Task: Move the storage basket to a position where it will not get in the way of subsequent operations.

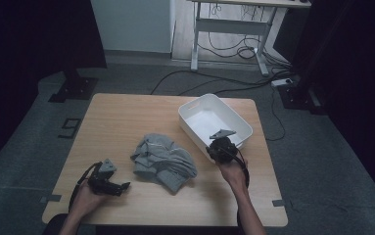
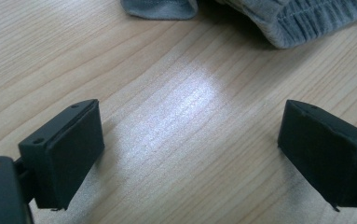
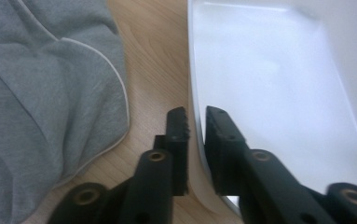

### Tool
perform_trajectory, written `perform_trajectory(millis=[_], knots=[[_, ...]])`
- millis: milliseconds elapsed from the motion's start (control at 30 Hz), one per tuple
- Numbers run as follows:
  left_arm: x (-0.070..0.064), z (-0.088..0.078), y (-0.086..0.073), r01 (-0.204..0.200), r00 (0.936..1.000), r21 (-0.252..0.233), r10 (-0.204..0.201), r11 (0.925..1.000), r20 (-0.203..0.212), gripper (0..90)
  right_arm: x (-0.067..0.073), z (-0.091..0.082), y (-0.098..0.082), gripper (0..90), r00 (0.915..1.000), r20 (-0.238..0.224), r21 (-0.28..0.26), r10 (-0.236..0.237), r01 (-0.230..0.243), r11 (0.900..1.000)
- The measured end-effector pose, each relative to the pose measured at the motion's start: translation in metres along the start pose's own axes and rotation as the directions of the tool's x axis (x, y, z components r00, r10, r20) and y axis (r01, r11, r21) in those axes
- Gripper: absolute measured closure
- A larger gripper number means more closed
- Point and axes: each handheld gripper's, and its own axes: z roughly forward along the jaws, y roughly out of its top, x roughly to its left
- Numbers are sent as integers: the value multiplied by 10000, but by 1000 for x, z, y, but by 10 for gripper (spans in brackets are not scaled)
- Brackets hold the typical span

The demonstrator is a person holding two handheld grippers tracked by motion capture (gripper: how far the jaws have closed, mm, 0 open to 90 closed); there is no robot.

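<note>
Right gripper (image 3: 195, 122) has its fingers pinching the near rim of the white bin (image 1: 234, 122), one finger inside the wall, one outside. Bin sits at the desk's (image 1: 126, 117) far right corner, open side up, long axis running diagonally from the near right toward the far left. Grey garment (image 1: 163, 161) lies crumpled just left of the bin, apart from it. Left gripper (image 1: 125, 186) is well left of the bin, fingers spread wide over bare desk, nothing between them.
</note>
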Motion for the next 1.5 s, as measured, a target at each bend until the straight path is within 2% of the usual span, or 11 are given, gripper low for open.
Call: perform_trajectory(millis=[100,433,667,1000,1300,1367,1500], knots=[[1,0,-1,-14,10000,-103,14,9999,25,57,-3,0,0,845,10000,-50,14,21,-21,10000],[3,0,-3,-13,10000,-246,14,9997,22,47,-4,2,2,857,9999,96,116,-99,98,9999],[3,1,-3,-28,10000,-242,28,9997,9,42,-14,3,3,857,9996,280,202,-34,28,9998],[2,1,-3,-1,10000,-235,0,9997,-28,37,-37,4,2,856,9983,555,289,172,-189,9994],[2,1,-3,11,10000,-236,-12,9997,-27,36,-63,4,-1,846,9952,770,307,606,-631,9975],[2,2,-3,16,10000,-228,-17,9997,-32,34,-74,4,-3,841,9940,809,276,736,-761,9967],[2,2,-3,22,10000,-227,-23,9997,-35,33,-82,3,-5,835,9920,918,285,864,-894,9956]])
